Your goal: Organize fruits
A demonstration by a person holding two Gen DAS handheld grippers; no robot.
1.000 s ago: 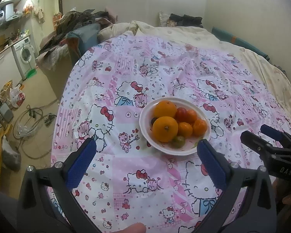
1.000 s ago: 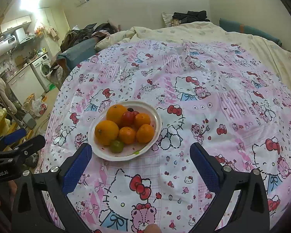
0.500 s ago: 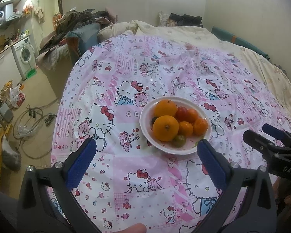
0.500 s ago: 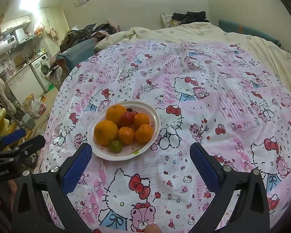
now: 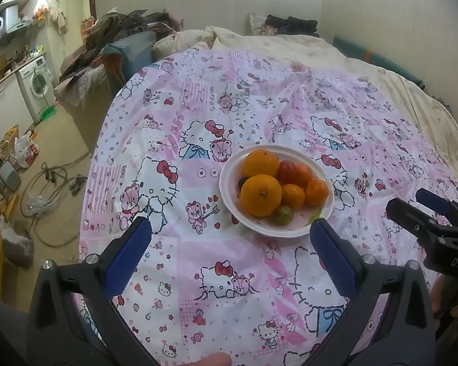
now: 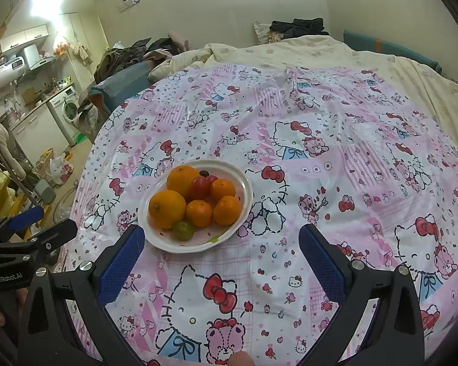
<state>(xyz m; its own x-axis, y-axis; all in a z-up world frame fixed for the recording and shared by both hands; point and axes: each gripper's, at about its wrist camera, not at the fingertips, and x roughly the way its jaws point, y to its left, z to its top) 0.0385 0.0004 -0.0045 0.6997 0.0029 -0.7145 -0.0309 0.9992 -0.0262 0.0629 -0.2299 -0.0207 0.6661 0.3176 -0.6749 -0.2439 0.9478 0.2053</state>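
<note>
While both grippers are being held back from the fruit, every piece in sight is being carried by one white plate point(image 5: 322, 218) on the patterned bedspread point(image 5: 259, 116) of the bed. Two large oranges point(image 5: 261, 195), three smaller tangerines point(image 5: 316, 192), red tomatoes point(image 5: 287, 171), a green fruit point(image 5: 282, 216) and a dark one at the plate's far side are being shown heaped together, touching one another. No loose fruit is being shown on the cover.

The left gripper point(image 5: 229, 238) is being held with its jaws spread wide and nothing between them, just short of the plate. The right gripper point(image 6: 221, 241) is likewise being held wide and unladen, the plate lying ahead and towards its left jaw.

Such a scene is being matched equally by fruit already gathered onto the plate and by a mixed heap awaiting sorting by kind; which of the two is being shown cannot be settled.
</note>
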